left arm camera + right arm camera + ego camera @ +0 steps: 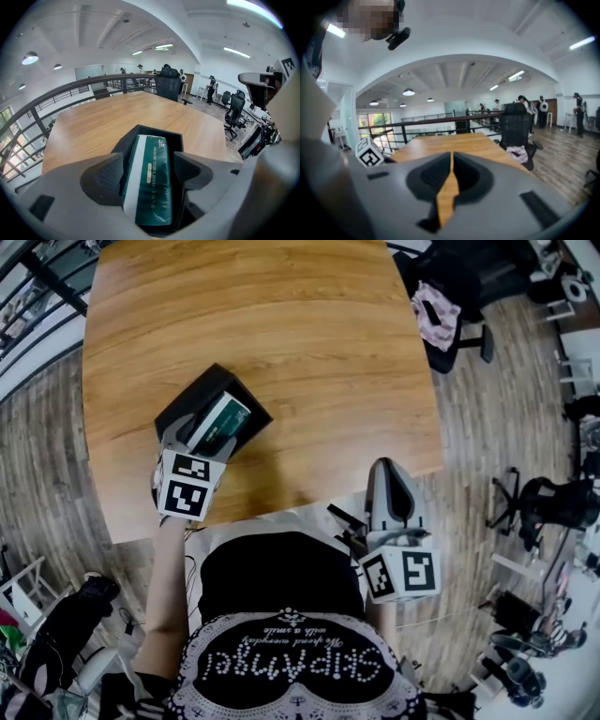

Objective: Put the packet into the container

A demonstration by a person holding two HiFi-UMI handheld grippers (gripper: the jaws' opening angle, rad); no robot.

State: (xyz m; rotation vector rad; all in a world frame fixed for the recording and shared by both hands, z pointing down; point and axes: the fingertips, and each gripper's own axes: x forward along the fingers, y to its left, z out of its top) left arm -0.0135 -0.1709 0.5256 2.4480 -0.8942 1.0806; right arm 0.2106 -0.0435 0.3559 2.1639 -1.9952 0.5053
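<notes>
A green packet (222, 423) with a white stripe lies slanted, its far end inside the black open container (202, 393) on the wooden table (309, 352). My left gripper (191, 443) is at the container's near corner, shut on the packet's near half. In the left gripper view the packet (152, 180) fills the gap between the two jaws, and the container (176, 140) sits just beyond them. My right gripper (392, 472) hovers over the table's near right edge, shut and empty. In the right gripper view the right gripper (452, 165) shows only a thin slit.
A black office chair (441, 310) with pink cloth on it stands past the table's right side. More chairs and gear (548, 507) crowd the floor at right. A railing (70, 89) runs behind the table. The person's torso (281, 615) is at the near edge.
</notes>
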